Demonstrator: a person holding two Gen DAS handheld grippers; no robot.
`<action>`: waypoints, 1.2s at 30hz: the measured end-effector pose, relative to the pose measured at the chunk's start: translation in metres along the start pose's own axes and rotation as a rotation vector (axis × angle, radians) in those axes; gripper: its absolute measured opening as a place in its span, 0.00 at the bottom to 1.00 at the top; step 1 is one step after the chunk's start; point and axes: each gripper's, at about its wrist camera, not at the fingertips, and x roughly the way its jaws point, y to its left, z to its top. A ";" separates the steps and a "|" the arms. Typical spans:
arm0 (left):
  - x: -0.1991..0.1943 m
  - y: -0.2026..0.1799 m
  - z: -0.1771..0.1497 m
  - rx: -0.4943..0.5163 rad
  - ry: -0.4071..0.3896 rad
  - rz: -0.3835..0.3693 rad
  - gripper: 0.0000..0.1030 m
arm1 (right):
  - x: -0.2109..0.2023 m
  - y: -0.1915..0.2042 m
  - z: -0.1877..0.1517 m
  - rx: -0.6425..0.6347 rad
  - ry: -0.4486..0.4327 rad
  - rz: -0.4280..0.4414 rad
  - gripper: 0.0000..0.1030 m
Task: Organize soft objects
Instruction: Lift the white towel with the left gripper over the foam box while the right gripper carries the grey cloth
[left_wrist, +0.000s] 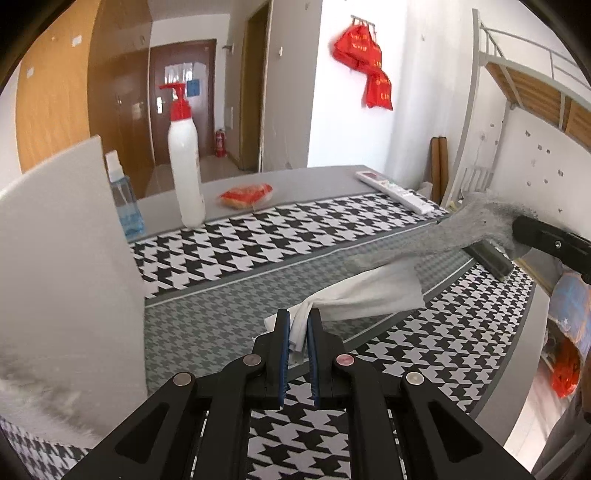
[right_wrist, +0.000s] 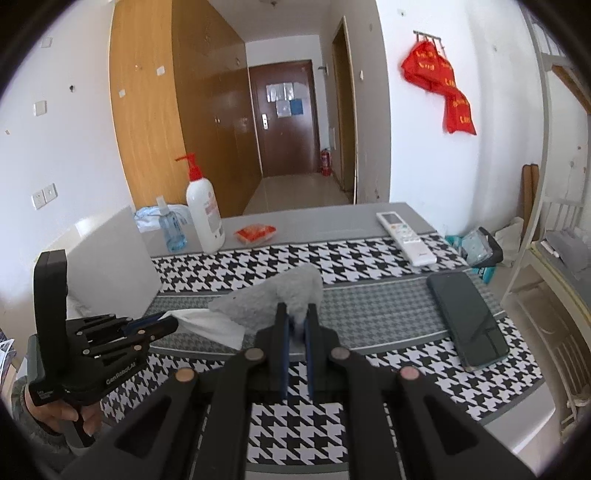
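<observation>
One crumpled white cloth is stretched lengthwise across the houndstooth-patterned table mat, from the left gripper towards the right. One fuzzy grey sock-like piece is draped over its far end, raised above the mat. Each piece is pinched by closed jaws: white by the left, grey by the right gripper.

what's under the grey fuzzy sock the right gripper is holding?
The grey sock, pinched by the right gripper, overlaps the white cloth held by the left gripper. Below: houndstooth mat. The overlapped cloth part is hidden.
</observation>
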 end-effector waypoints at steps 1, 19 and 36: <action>-0.004 0.000 -0.001 0.001 -0.007 0.002 0.10 | -0.002 0.001 0.000 -0.002 -0.007 -0.005 0.09; -0.050 0.009 -0.006 -0.010 -0.095 0.086 0.10 | -0.019 0.008 -0.004 0.006 -0.066 -0.045 0.09; -0.076 0.017 -0.005 -0.027 -0.166 0.131 0.10 | -0.019 0.029 -0.002 -0.014 -0.076 -0.017 0.10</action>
